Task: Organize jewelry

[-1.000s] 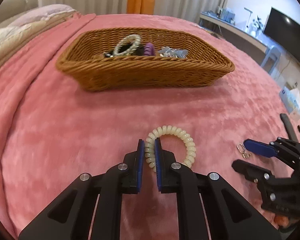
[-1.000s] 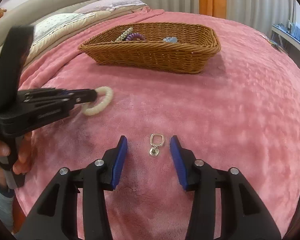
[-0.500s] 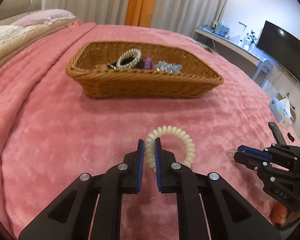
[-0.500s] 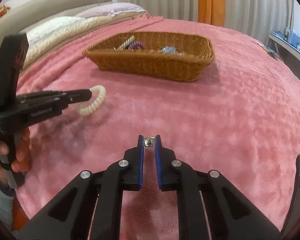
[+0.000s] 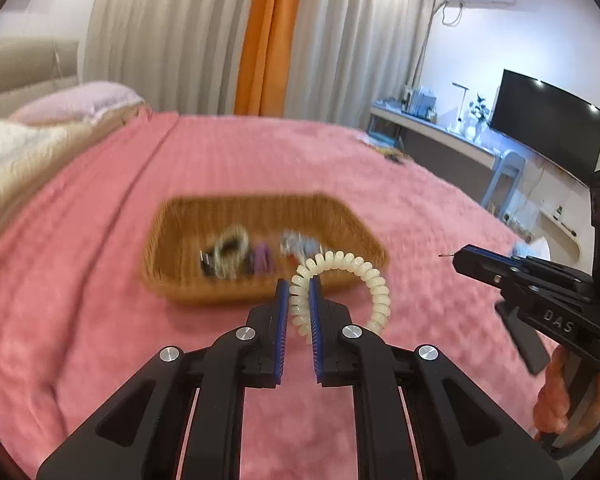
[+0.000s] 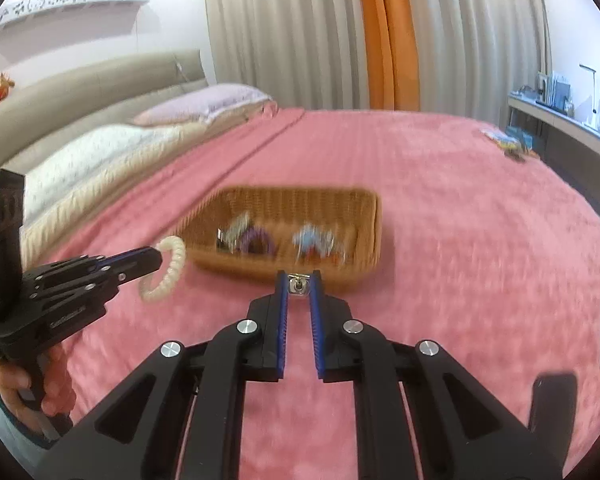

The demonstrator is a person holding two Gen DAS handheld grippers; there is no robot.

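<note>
Jaws of both tools are closed on jewelry. Left gripper [image 5: 299, 288] pinches a cream coil bracelet [image 5: 342, 280], held clear of the pink bedspread [image 5: 100, 320]. Centre: the wicker basket [image 6: 364, 216] lies ahead, already holding blurred pieces. Right gripper [image 6: 299, 280] clamps a small silver charm [image 6: 298, 286] at its fingertips. Best practice: carry each piece over the rim, lower inside, then release, one hand at a time.
</note>
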